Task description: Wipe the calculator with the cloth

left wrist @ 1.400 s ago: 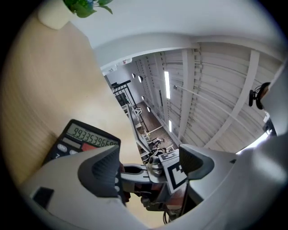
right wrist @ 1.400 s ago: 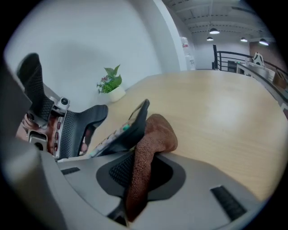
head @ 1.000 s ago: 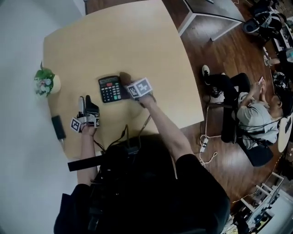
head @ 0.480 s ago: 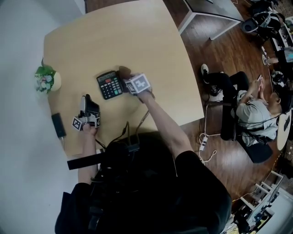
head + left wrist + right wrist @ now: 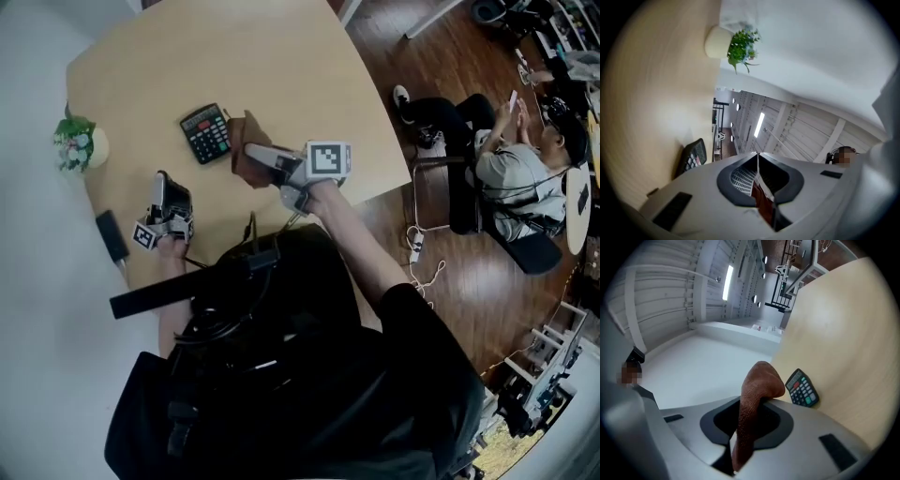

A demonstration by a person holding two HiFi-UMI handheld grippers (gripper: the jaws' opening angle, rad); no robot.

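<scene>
Lifted off the black calculator, right tongs clamp the brown cloth; left tongs have just closed

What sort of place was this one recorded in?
Probably an office or lab workspace. A pale wooden table holds a calculator and a small potted plant. Beside it, on the wood floor, a seated person sits near loose cables.

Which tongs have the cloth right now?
The right tongs: the brown cloth is pinched between them, near the calculator. The left tongs have just closed with no cloth.
</scene>
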